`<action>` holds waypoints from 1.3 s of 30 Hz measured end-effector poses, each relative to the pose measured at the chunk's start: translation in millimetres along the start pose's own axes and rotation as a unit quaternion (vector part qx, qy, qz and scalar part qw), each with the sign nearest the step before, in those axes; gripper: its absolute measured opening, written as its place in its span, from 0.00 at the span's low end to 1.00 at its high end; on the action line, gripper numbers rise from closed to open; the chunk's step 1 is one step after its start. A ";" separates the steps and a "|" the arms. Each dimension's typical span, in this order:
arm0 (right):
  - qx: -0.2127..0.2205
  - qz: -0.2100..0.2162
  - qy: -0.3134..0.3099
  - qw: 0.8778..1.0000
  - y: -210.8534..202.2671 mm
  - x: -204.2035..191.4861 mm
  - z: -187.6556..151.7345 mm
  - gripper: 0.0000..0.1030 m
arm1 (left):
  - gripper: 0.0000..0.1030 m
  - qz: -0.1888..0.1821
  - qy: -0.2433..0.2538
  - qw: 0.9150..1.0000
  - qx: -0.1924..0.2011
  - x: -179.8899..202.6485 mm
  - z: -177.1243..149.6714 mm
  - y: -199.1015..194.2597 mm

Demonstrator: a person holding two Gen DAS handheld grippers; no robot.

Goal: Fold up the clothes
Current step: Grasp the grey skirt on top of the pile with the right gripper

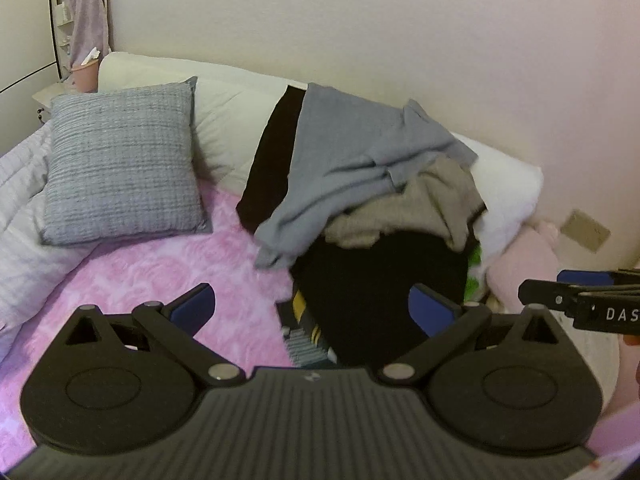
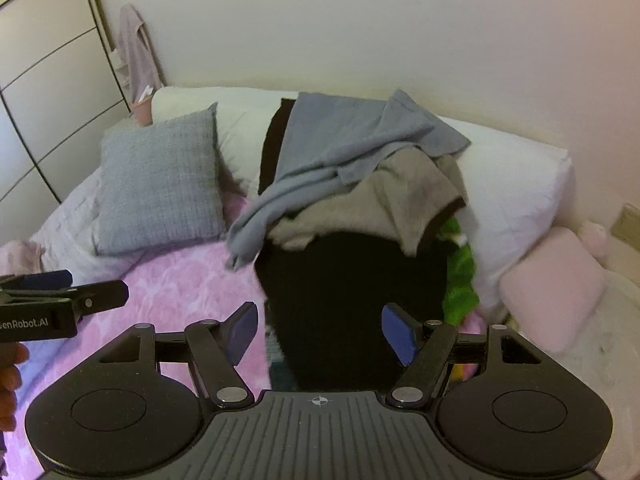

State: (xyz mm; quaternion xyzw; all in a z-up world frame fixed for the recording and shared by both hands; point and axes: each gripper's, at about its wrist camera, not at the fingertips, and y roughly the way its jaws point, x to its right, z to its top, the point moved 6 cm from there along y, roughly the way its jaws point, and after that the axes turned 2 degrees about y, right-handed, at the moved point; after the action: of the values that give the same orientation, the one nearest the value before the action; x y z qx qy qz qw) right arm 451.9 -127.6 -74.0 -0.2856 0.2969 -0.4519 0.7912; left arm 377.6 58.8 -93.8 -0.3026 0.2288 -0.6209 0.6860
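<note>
Clothes pile (image 1: 360, 200): unfolded heap against the white pillows (image 2: 512, 184), right of the grey cushion (image 1: 120, 160); blue-grey top uppermost. Left gripper (image 1: 310, 312), right gripper (image 2: 320, 332): fingers spread wide, empty, just short of the pile, apparently readied for picking.

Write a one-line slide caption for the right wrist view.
Open right gripper faces a heap of unfolded clothes on a pink blanket, grey cushion beside it.
</note>
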 end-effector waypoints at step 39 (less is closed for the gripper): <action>0.127 0.071 0.008 0.989 184.2 20.5 178.0 0.02 | 0.93 0.051 -0.074 0.995 -0.032 -49.2 110.1 233.0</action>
State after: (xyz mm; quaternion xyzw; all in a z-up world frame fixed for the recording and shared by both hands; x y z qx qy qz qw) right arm 690.5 -34.2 -93.4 -0.1577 0.2628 -0.4308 0.8488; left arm 613.7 132.7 -181.3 -0.3574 0.2130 -0.5532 0.7218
